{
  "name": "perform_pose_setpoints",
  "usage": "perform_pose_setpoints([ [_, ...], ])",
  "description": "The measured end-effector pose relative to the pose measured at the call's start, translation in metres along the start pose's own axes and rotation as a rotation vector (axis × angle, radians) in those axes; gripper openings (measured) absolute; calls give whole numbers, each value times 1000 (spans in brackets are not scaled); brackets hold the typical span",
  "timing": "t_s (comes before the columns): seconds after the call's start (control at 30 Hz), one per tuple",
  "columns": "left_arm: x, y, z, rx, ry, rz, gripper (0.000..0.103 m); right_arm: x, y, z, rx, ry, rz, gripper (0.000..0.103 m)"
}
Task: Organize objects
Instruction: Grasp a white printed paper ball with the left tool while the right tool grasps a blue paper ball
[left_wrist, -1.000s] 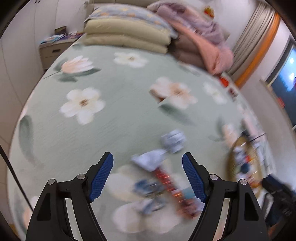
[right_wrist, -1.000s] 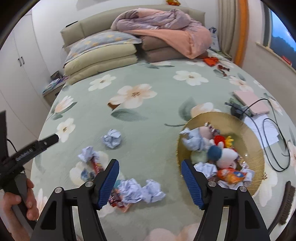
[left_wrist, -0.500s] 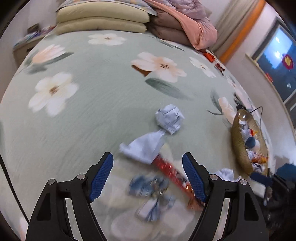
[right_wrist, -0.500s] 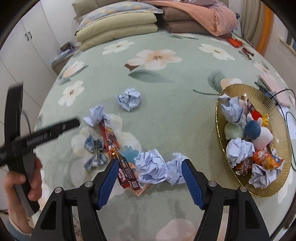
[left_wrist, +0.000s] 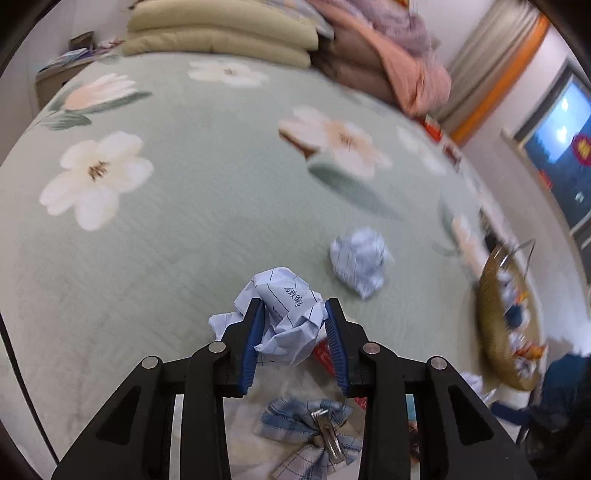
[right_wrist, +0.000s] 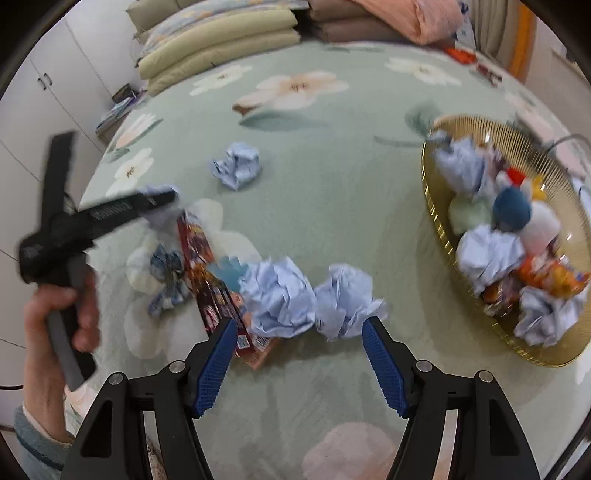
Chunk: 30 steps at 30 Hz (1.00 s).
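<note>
Left wrist view: mounted behind the left gripper (left_wrist: 293, 317), angled down and close over the floral bedspread (left_wrist: 177, 229), facing the pillows (left_wrist: 221, 37). Right wrist view: behind the right gripper (right_wrist: 299, 354), tilted steeply down, near the bedspread. Shared by both: crumpled paper ball (left_wrist: 357, 266) (right_wrist: 237, 165), plaid bow clip (left_wrist: 314, 432) (right_wrist: 168, 277), gold basket (left_wrist: 498, 332) (right_wrist: 443, 236).

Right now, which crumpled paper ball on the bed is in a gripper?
The handwritten paper ball, pinched by the left gripper; the other balls lie free.
</note>
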<state>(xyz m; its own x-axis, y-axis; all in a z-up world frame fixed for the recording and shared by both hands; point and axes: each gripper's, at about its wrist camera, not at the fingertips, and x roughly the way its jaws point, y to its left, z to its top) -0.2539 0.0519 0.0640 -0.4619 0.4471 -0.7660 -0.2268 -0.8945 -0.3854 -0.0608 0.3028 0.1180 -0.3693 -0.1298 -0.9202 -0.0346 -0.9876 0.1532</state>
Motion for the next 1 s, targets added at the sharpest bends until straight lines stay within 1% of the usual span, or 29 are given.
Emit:
perform_pose_setpoints([
  [0.1, -14, 14, 5, -45, -68, 3, 30, 16, -7, 0, 54, 30, 26, 69],
  [0.13, -17, 18, 6, -59, -76, 2, 30, 21, -9, 0, 66, 41, 32, 69],
  [0.2, -23, 25, 6, -81, -82, -5, 30, 34, -14, 0, 98, 59, 32, 74],
  [0.23, -25, 26, 5, -82, -85, 0, 30, 39, -18, 1, 119, 62, 39, 76],
  [0.27, -26, 26, 6, -81, -87, 10, 30, 42, -20, 2, 134, 68, 49, 76],
  [0.33, -30, 26, 7, -82, -95, 18, 30, 48, -27, 2, 194, 108, 105, 76],
  [0.37, -35, 25, 7, -81, -107, 10, 30, 42, -29, -1, 216, 93, 136, 76],
  [0.4, -37, 24, 8, -81, -113, 5, 30, 33, -27, -4, 211, 65, 149, 76],
  [0.47, -39, 23, 9, -80, -119, 0, 30, 19, -20, -6, 162, 26, 146, 76],
  [0.5, -37, 21, 9, -75, -118, 3, 30, 15, -12, -5, 123, 17, 153, 76],
  [0.57, -35, 19, 8, -66, -108, 23, 30, 20, -5, -1, 107, 43, 167, 76],
  [0.6, -33, 17, 7, -58, -101, 40, 30, 30, -5, 4, 121, 77, 186, 75],
  [0.67, -32, 16, 6, -44, -95, 69, 30, 41, -12, 11, 188, 90, 230, 74],
  [0.7, -33, 15, 6, -38, -95, 81, 30, 48, -18, 17, 236, 83, 251, 74],
  [0.8, -36, 16, 7, -36, -107, 79, 30, 61, -22, 34, 279, 50, 222, 74],
  [0.83, -36, 16, 7, -39, -110, 77, 30, 65, -26, 37, 296, 50, 229, 72],
  [0.87, -35, 17, 8, -43, -110, 75, 30, 68, -29, 38, 307, 51, 235, 62],
  [0.9, -34, 18, 8, -43, -105, 75, 30, 69, -32, 38, 311, 48, 230, 56],
  [0.93, -32, 19, 8, -42, -102, 79, 30, 65, -35, 38, 310, 46, 229, 53],
  [1.0, -28, 18, 8, -37, -87, 84, 30, 54, -36, 34, 309, 16, 271, 52],
])
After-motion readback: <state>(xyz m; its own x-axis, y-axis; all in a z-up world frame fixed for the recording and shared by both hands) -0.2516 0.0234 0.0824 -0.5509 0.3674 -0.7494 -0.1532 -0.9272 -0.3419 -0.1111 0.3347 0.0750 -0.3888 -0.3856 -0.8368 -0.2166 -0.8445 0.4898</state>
